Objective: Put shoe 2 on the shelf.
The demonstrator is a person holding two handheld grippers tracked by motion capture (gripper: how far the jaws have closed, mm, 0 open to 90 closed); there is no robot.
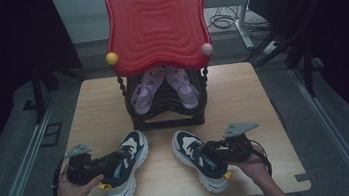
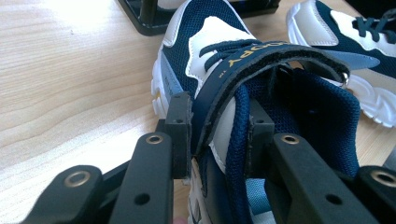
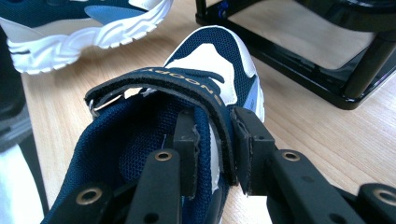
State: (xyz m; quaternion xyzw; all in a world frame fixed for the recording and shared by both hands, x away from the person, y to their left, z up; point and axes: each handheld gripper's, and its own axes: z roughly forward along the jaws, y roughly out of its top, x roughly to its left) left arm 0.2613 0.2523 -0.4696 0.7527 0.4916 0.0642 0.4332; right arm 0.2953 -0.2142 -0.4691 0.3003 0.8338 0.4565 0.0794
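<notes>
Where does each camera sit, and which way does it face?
High view: above the person's side, looking forward and down at the table; both hands show.
Left gripper view: rides the left hand-held gripper, facing along its jaws clamped on the left sneaker.
Right gripper view: rides the right hand-held gripper, clamped on the right sneaker.
Shared: both gripper views show both sneakers.

Bare table flanks both sneakers — ahead, the black rack blocks the way.

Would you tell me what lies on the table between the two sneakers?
Nothing: in the high view, the stretch of table between the left sneaker and the right sneaker is bare wood.
</notes>
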